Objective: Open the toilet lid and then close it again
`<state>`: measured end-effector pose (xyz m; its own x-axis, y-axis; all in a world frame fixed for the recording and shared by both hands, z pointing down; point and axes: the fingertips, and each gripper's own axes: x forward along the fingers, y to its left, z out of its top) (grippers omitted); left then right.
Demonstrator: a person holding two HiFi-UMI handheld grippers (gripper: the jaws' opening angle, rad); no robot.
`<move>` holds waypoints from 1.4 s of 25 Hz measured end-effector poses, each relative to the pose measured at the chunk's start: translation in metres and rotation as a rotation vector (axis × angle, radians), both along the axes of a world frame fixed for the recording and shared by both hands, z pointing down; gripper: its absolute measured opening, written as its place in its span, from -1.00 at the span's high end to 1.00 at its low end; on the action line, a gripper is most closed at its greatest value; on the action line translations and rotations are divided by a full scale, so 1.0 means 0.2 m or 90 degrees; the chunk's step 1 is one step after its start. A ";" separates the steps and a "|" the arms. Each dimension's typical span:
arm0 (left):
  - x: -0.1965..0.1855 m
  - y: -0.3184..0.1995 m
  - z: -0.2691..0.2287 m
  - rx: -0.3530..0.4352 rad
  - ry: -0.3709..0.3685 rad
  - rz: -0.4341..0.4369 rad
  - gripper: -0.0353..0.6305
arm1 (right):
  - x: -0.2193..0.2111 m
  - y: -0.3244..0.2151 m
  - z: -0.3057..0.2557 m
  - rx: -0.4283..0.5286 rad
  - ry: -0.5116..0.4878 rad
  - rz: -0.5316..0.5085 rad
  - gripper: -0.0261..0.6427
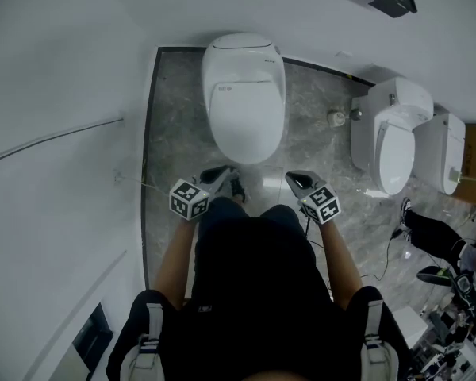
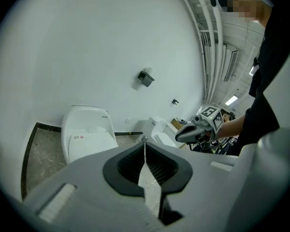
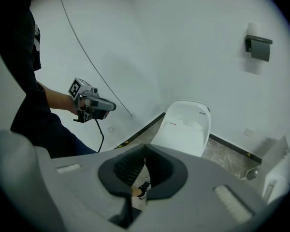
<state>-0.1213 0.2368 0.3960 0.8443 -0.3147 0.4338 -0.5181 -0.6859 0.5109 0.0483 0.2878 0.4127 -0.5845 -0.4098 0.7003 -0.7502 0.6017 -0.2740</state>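
Close in front of the person, the left gripper [image 1: 224, 174] and right gripper [image 1: 294, 180] are held low, each with its fingers closed on nothing. Just beyond their tips, untouched, the white oval ceramic toilet [image 1: 244, 58] stands on the grey marbled floor [image 1: 174, 121] against the white wall [image 1: 79, 46], with its smooth lid [image 1: 244, 117] down.

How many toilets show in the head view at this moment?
2 clearly: one toilet directly ahead, closed; a second toilet to its right. A white fixture beyond that, partly hidden, may be a third.
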 end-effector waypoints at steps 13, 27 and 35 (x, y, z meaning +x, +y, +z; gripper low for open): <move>-0.04 -0.08 0.10 -0.018 -0.011 0.029 0.84 | 0.03 -0.04 0.09 -0.022 0.021 0.015 0.91; -0.01 -0.08 0.19 -0.049 -0.051 -0.034 0.84 | 0.12 -0.14 0.29 -0.049 -0.014 -0.034 0.91; 0.02 -0.11 0.38 -0.078 -0.072 -0.077 0.84 | 0.19 -0.19 0.55 -0.085 -0.016 -0.070 0.91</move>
<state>-0.1174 0.2139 0.4725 0.7470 -0.3499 0.5653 -0.6520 -0.5520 0.5198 0.0868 0.2496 0.5228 -0.6383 -0.2469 0.7291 -0.6742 0.6366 -0.3746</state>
